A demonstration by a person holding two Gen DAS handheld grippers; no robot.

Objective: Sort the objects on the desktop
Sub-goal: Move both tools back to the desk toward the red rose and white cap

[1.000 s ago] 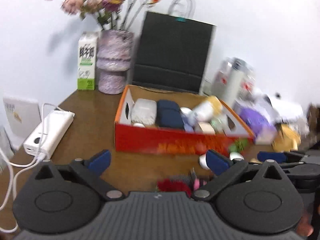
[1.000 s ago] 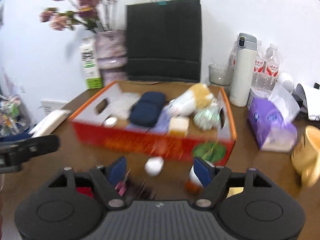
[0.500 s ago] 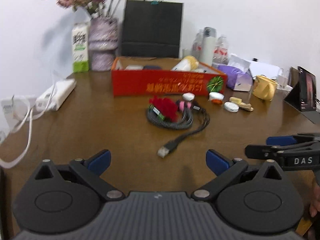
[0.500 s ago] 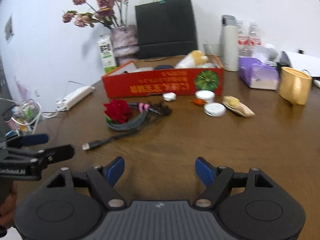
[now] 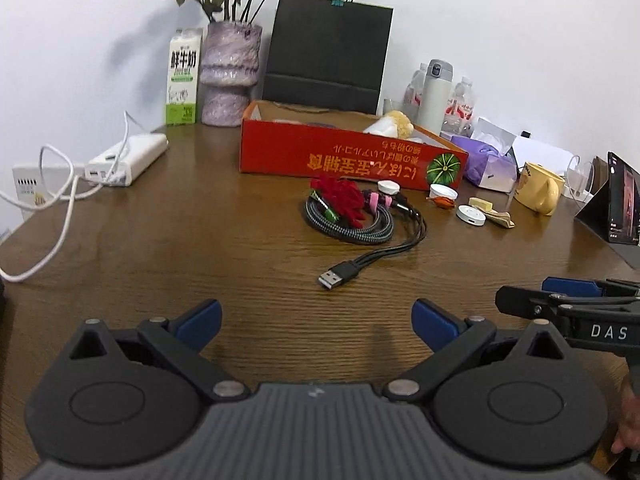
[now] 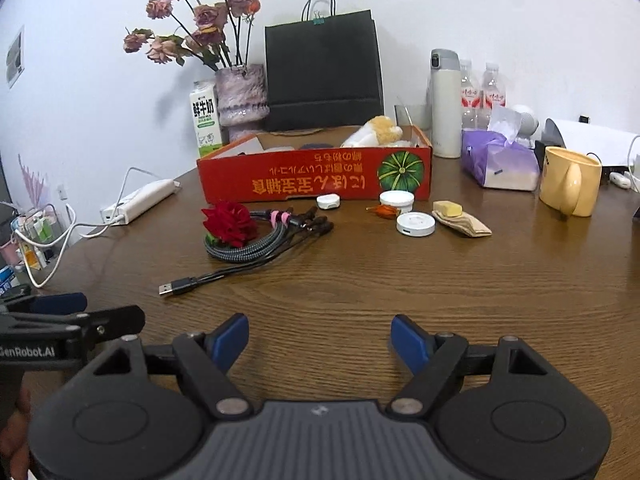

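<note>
An open red cardboard box (image 5: 348, 156) (image 6: 316, 180) holding several items stands at the middle of the wooden table. In front of it lie a red fabric rose (image 5: 340, 198) (image 6: 230, 220) on a coiled braided cable (image 5: 352, 228) (image 6: 248, 248) with a USB plug (image 5: 336, 276) (image 6: 176, 286), two small white round cases (image 6: 415, 223) (image 6: 396, 200), a white earbud case (image 6: 328, 201) and a yellow bar on a wrapper (image 6: 460, 218). My left gripper (image 5: 316, 320) and right gripper (image 6: 320, 338) hover low over the near table, both open and empty, well short of these objects.
A yellow mug (image 6: 570, 180), purple tissue pack (image 6: 500, 162), white flask (image 6: 444, 104) and bottles stand at the right. A black paper bag (image 6: 322, 72), flower vase (image 6: 240, 96) and milk carton (image 6: 206, 120) line the back wall. A white power strip (image 5: 128, 158) with cords lies left.
Both grippers have pulled back from the red box and sunk toward the near table. The box and loose items now sit farther away. Both stay open.
</note>
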